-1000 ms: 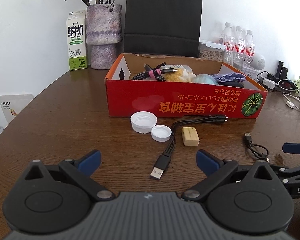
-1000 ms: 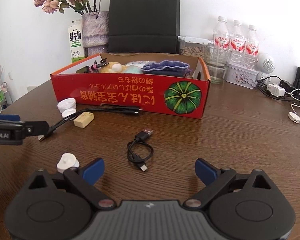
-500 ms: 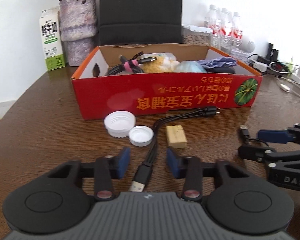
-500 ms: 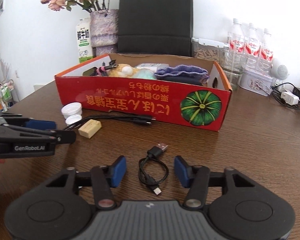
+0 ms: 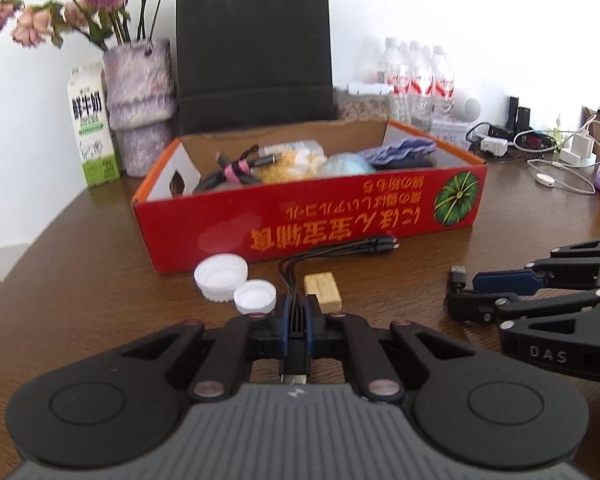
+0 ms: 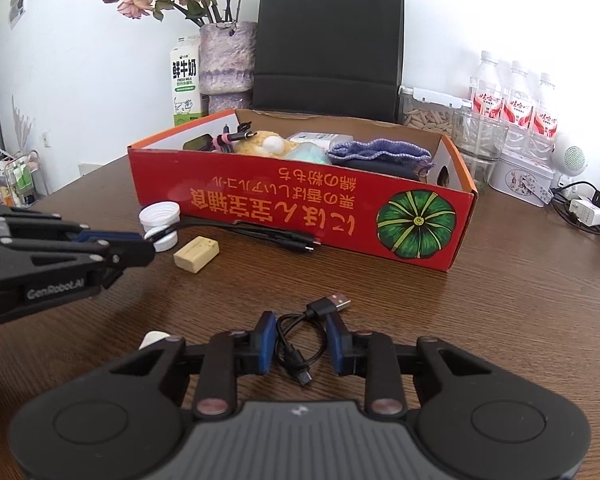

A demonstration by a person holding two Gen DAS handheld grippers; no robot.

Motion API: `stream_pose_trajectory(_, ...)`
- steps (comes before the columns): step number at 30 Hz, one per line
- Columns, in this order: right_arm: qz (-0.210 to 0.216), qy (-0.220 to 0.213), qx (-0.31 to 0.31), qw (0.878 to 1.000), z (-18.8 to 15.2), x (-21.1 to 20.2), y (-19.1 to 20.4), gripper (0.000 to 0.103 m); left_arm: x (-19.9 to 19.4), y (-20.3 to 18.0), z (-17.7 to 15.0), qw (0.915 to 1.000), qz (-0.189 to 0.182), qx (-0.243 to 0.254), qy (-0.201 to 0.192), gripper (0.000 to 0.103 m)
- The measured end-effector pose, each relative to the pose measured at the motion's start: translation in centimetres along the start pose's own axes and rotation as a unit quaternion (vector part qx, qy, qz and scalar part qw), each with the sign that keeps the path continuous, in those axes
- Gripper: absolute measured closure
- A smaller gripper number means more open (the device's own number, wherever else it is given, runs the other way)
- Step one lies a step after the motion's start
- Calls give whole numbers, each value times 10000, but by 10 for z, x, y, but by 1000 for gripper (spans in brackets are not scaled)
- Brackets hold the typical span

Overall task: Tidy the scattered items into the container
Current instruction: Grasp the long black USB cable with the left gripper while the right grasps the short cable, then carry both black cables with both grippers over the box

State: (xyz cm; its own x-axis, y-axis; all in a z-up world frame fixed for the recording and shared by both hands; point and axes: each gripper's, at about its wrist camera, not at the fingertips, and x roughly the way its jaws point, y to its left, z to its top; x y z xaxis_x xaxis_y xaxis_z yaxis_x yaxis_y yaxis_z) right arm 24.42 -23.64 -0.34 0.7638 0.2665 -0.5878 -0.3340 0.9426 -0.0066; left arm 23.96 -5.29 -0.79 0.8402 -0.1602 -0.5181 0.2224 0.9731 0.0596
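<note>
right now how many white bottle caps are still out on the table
3: a large cap and a small cap side by side before the red box; a third cap peeks from behind the right gripper's frame.

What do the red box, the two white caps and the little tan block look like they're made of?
Red box: cardboard, glossy print outside, raw brown inside. Caps: white plastic, ridged rims. Tan block: matte, unclear, maybe rubber or wood.

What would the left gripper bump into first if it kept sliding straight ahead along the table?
Probably the tan block just past the left gripper, which is shut on the black multi-plug cable. Behind it stands the red box. Depth is hard to judge.
</note>
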Motion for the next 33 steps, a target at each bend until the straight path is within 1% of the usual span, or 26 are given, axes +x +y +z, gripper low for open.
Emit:
stream_pose_trajectory(3, -22, -91, 9, 10000, -1, -4, 0, 78, -10, -2, 3, 9998, 2, -34, -197, 95)
stream_pose_trajectory(6, -37, -257, 76, 9996, -2, -12, -2, 79, -23, -1, 8, 9987, 38, -111, -492, 95)
stream_pose_trajectory(7, -20, -343, 123, 9993, -1, -17, -3, 83, -30, -1, 10, 9979, 30, -135, -628, 95)
stream_pose_trajectory(11, 22, -639, 270, 9976, 6, -33, -8, 85, -48, -3, 21, 9950, 25, -106, -992, 95)
stream_pose_trajectory(19, 69, -898, 301, 9955, 18, -50, -10, 85, -56, -5, 30, 9927, -3, -70, -1205, 95)
stream_pose_trajectory(26, 98, -1150, 264, 9930, 33, -63, -9, 85, -74, -3, 54, 9852, 22, -44, -1712, 95)
stream_pose_trajectory(33, 51, -1555, 295, 9874, 69, -65, -16, 85, -76, 2, 89, 9765, 34, -188, -2149, 95)
